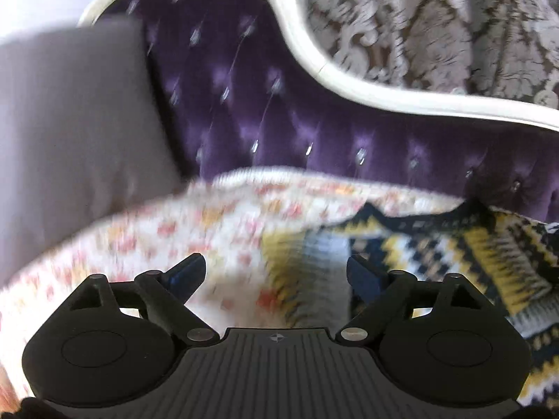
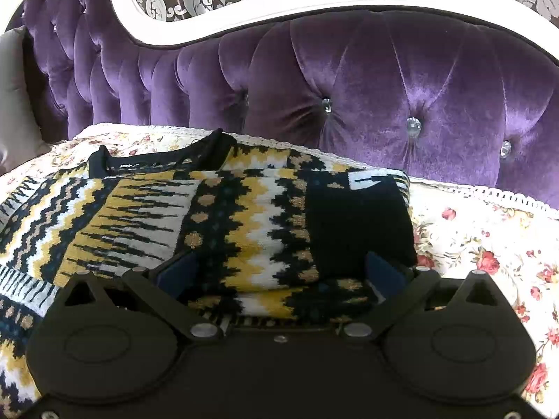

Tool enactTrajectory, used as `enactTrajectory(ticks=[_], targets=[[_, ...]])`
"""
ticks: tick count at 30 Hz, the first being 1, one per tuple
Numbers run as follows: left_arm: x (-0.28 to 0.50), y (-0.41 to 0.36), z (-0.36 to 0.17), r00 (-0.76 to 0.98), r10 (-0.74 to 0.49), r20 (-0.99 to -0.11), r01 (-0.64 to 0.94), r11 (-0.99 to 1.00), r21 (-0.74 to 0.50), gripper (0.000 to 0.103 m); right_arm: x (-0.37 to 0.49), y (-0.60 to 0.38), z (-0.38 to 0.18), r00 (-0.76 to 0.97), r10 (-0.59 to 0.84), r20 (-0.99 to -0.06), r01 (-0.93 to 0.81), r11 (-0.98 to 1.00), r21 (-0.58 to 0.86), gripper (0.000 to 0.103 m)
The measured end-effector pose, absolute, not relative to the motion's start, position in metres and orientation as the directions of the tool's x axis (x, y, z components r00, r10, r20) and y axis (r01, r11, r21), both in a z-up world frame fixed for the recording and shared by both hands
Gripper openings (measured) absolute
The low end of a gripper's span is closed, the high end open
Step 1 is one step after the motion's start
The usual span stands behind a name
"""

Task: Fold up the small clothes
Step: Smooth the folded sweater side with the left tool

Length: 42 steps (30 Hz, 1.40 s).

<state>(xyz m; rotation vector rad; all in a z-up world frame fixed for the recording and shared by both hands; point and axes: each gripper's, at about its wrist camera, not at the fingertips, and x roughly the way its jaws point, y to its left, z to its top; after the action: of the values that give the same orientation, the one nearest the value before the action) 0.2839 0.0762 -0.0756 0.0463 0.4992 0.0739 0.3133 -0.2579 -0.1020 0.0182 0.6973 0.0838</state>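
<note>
Both claws stand spread and grip nothing: the right gripper straddles the sweater at lower centre, the left gripper hovers beside its edge. A sleeve looks folded across already; next likely calls for pinching an edge. Knit of yellow, white and navy zigzags lies on the floral cover.

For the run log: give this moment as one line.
left gripper: open, empty | right gripper: open over navy-yellow-white patterned knit sweater | sweater: partly folded on floral bedspread
</note>
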Motion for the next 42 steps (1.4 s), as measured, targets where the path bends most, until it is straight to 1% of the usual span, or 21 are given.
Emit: enactTrajectory(ticks=[3,5,9,12,13,16,19,23,33,42], targets=[[0.303,0.058,-0.063,0.869,0.035,-0.494,-0.008,0.998,0.057,0.088,0.313,-0.258,-0.102,0.763,0.082,-0.641,-0.070,0.997,0.044,0.102],[0.319,0.049,-0.065,0.858,0.023,-0.514,0.005,0.999,0.053,0.088,0.313,-0.258,-0.102,0.764,0.083,-0.640,-0.069,0.997,0.047,0.102],[0.345,0.039,-0.086,0.810,0.061,-0.584,-0.002,0.995,0.101,0.088,0.313,-0.259,-0.102,0.764,0.083,-0.640,-0.069,0.997,0.047,0.102],[0.358,0.046,-0.110,0.756,0.113,-0.645,-0.057,0.993,0.107,0.088,0.313,-0.259,-0.102,0.764,0.082,-0.640,-0.069,0.997,0.046,0.102],[0.359,0.050,-0.117,0.746,0.122,-0.655,-0.076,0.992,0.099,0.090,0.313,-0.259,-0.102,0.764,0.083,-0.640,-0.068,0.997,0.047,0.102],[0.356,0.063,-0.125,0.759,0.087,-0.646,-0.112,0.994,0.002,0.091,0.313,-0.259,-0.102,0.764,0.082,-0.640,-0.067,0.997,0.047,0.102],[0.352,0.065,-0.130,0.769,0.089,-0.633,-0.139,0.990,-0.029,0.097,0.313,-0.259,-0.102,0.764,0.082,-0.640,-0.067,0.997,0.048,0.102],[0.352,0.059,-0.130,0.767,0.126,-0.629,-0.151,0.988,0.014,0.100,0.313,-0.259,-0.102,0.764,0.082,-0.640,-0.067,0.997,0.048,0.102],[0.350,0.060,-0.131,0.774,0.130,-0.620,-0.159,0.987,0.008,0.100,0.312,-0.259,-0.101,0.765,0.081,-0.639,-0.062,0.997,0.051,0.102],[0.352,0.062,-0.134,0.772,0.125,-0.624,-0.168,0.986,-0.010,0.103,0.312,-0.259,-0.101,0.766,0.081,-0.638,-0.062,0.997,0.053,0.102]])
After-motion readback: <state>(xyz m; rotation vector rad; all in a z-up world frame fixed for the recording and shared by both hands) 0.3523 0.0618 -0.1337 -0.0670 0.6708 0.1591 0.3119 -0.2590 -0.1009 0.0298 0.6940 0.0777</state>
